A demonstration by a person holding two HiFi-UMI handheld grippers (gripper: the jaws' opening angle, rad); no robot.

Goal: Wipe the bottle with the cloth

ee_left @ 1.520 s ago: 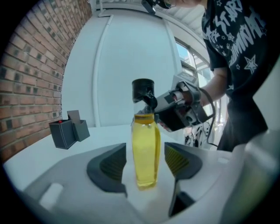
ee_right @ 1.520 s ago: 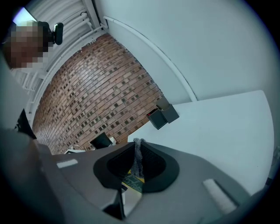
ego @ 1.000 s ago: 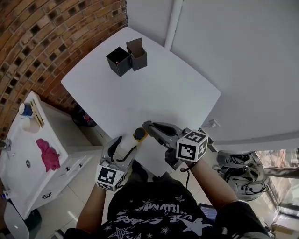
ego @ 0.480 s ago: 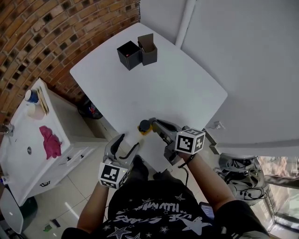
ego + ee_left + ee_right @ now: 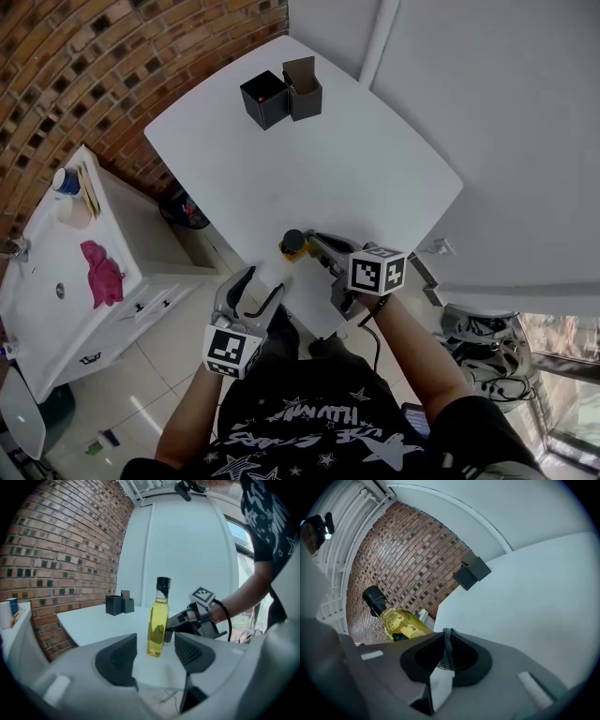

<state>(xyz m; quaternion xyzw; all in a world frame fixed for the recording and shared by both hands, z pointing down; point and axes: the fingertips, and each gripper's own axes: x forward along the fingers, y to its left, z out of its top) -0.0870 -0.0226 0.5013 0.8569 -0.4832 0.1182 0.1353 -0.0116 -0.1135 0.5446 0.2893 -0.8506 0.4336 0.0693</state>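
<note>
A white tabletop (image 5: 375,159) fills the middle of the scene. At its far end stand two dark open boxes, touching: a black one (image 5: 263,99) on the left, a brownish one (image 5: 305,94) on the right. A brick wall (image 5: 94,75) runs along the far left. Below it stands a white cabinet (image 5: 56,309) on a tiled floor (image 5: 141,394).

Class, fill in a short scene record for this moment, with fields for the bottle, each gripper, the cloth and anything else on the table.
Bottle: upright near the white table's near edge; yellow liquid, black cap.
Left gripper: open, jaws have just been closing a little, nothing between them; bottle stands beyond.
Right gripper: jaws together, tips beside the bottle; contact unclear.
Cloth: pink cloth on the white side unit, away from both grippers.
Other: two black boxes at the table's far side.
</note>
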